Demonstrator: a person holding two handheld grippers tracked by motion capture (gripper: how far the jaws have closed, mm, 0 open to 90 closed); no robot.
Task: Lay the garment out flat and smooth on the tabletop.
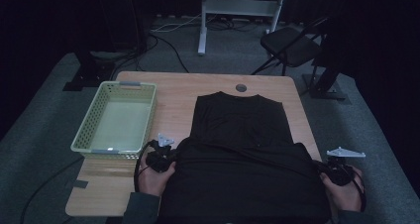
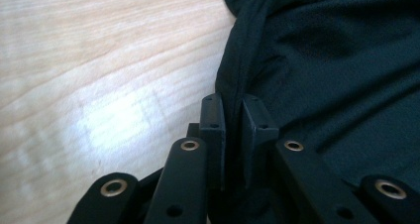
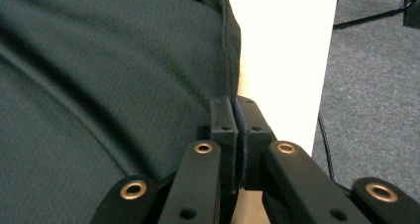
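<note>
Black shirt [image 1: 240, 149] lies spread across the table [image 1: 173, 92], near part folded up. Left gripper [image 2: 233, 116] has its fingers clamped on the shirt's left edge; right gripper [image 3: 236, 116] pinches the right edge, fingers tight together

The black garment [image 1: 242, 154] runs off the bottom edge of the high view; its near hem is cut off. At upper right, the folding chair [image 1: 292, 45] fades into darkness.

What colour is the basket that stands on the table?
The basket is pale yellow-green with perforated walls; it shows best in the high view.
</note>
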